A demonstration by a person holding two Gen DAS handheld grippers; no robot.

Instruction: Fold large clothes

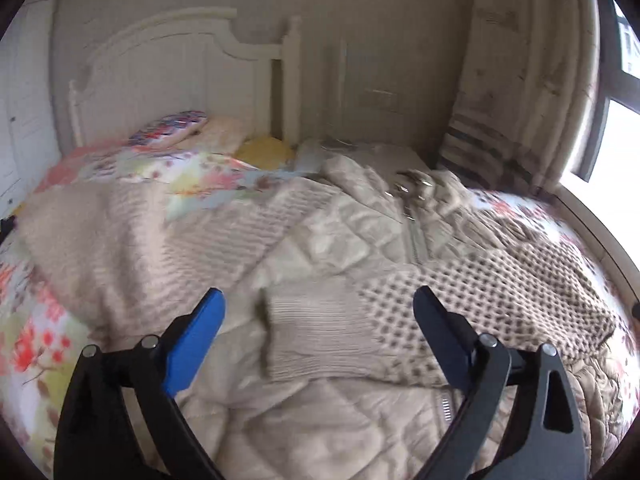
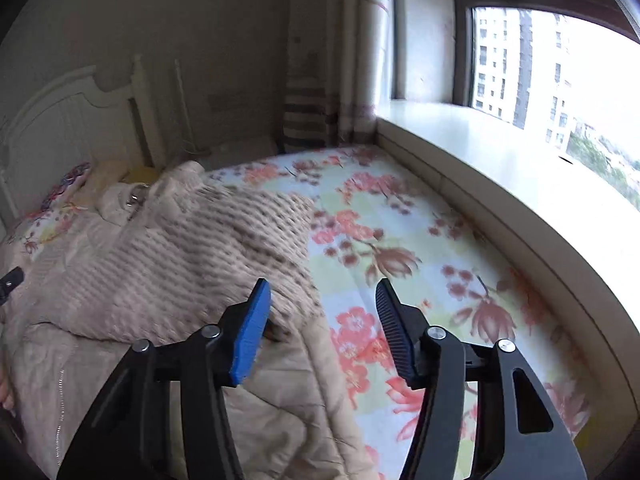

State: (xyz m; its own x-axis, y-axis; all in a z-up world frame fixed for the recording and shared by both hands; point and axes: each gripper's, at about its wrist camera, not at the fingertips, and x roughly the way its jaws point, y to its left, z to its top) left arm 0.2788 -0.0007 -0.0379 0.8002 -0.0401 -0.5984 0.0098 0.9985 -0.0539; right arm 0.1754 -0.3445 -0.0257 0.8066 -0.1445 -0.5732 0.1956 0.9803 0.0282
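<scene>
A large beige quilted jacket with knitted sleeves lies spread on the floral bed. One knitted sleeve is folded across its front, the ribbed cuff between my left fingers. My left gripper is open and empty, just above the cuff. In the right wrist view the jacket lies at left, its quilted hem under my blue finger. My right gripper is open and empty over the jacket's right edge and the sheet.
A white headboard and pillows stand at the bed's far end. A curtain hangs at right. A wide window sill runs along the bed's right side under the window.
</scene>
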